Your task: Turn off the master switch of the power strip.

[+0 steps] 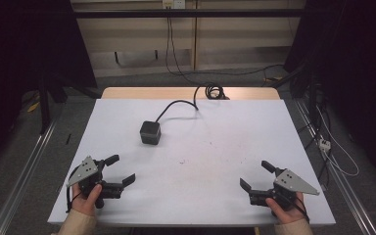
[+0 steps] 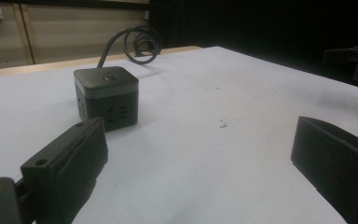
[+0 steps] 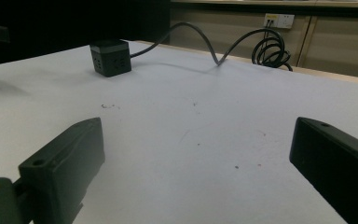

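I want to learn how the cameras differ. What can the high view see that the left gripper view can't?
High view alone: both hands, the left gripper with open jaws, and the floor around the table.

Left gripper view alone: the socket slots on the sides of the cube power strip and the button on its top.

Both: the cube, its coiled cable, the white table and the right gripper.

A white table [image 1: 235,147] stands before a beige wall with sockets [image 1: 173,4].
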